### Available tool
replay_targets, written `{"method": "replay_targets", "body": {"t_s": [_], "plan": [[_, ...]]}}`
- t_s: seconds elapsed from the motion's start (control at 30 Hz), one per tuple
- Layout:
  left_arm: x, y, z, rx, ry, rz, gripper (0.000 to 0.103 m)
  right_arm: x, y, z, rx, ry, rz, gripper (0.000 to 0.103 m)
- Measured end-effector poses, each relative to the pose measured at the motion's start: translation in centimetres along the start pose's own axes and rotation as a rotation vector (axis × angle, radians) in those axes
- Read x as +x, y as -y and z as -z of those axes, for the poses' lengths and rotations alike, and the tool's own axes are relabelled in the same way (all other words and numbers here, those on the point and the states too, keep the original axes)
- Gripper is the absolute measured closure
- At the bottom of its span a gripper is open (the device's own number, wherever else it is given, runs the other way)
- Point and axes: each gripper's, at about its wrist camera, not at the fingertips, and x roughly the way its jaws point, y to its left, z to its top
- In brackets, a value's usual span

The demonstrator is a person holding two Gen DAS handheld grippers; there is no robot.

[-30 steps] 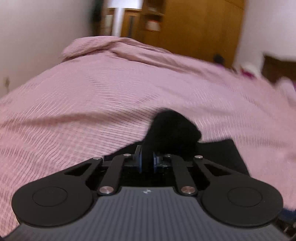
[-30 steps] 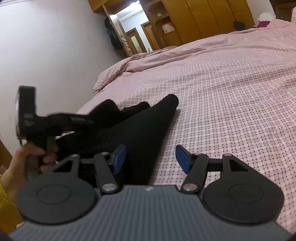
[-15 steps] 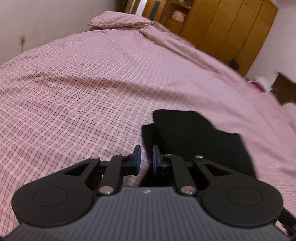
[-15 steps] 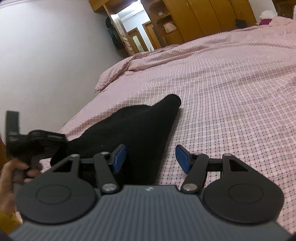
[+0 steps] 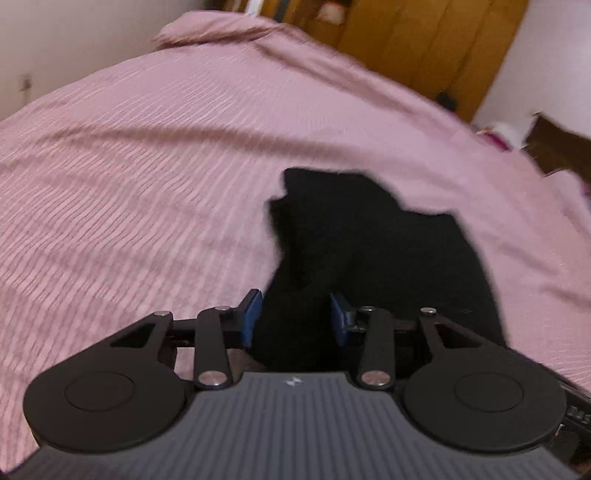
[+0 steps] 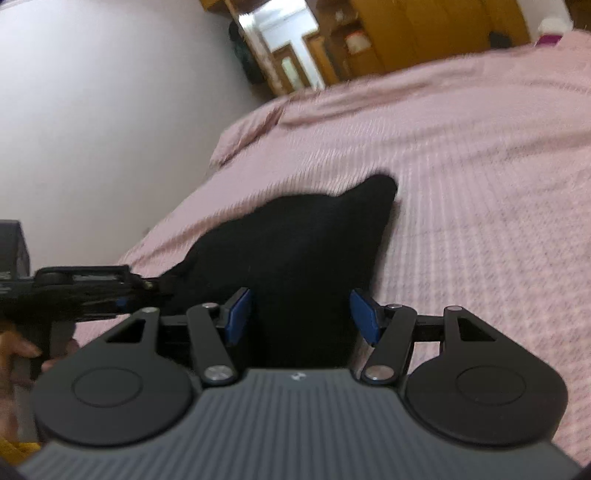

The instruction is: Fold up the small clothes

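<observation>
My left tongs (image 5: 294, 319) stand wide apart, blue pads (image 5: 252, 316) on either side of the near edge of the black cloth (image 5: 373, 266), holding nothing. In the left wrist view the cloth lies flat on the pink bed (image 5: 147, 192), filling the lower centre and reaching toward the lower right of the frame; its far end rises to a lumpy point near mid-frame. The view is blurred, so I cannot make out folds or seams.

My right tongs (image 6: 301, 319) are also spread wide, with the cloth (image 6: 295, 251) running up between the pads (image 6: 364, 319) and tapering to a rounded tip just above centre of that frame. I grip nothing there either.

At the left edge of the right wrist view I see the left tongs (image 6: 147, 286) from the side, their tips at the cloth's left corner, with my hand (image 6: 22, 350) on the handle below. A wardrobe (image 6: 424, 33) fills the upper right.
</observation>
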Motion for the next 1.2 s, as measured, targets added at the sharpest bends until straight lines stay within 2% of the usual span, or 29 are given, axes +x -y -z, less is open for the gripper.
{"method": "replay_targets", "body": {"t_s": [0.07,0.13,0.27,0.4,0.5,0.63,0.77,1.0,1.2], "plan": [[0.1,-0.4,0.7,0.002,-0.017,-0.029,0.057,0.5,-0.1,0.7,-0.028,-0.033,0.012,0.041],[-0.1,-0.6,1.0,0.017,-0.017,-0.035,0.056,0.8,0.4,1.2,0.012,-0.067,-0.007,0.041],[-1.0,-0.2,0.6,0.049,-0.01,-0.043,0.05,0.4,0.9,1.0,0.055,-0.063,-0.028,0.04],[-2.6,-0.1,-0.2,0.015,0.017,-0.002,0.034,-0.9,1.4,-0.2,0.086,0.004,-0.028,0.04],[-3.1,-0.1,-1.0,-0.001,0.043,0.055,0.02,-1.4,2.1,-1.2,0.117,0.052,-0.027,0.03],[-2.3,0.4,-1.9,-0.007,0.032,0.063,0.019,-0.5,3.9,-2.9,0.186,0.031,-0.025,0.03],[-0.2,0.4,-2.0,-0.027,-0.016,0.041,0.019,1.2,5.3,-3.7,0.24,-0.006,-0.042,0.03],[1.2,-0.4,-1.5,-0.054,-0.038,0.065,0.015,4.2,6.8,-3.1,0.32,-0.066,-0.092,0.03],[1.8,-0.9,-1.3,-0.064,-0.051,0.089,0.014,5.5,7.3,-2.5,0.326,-0.075,-0.131,0.025]]}}
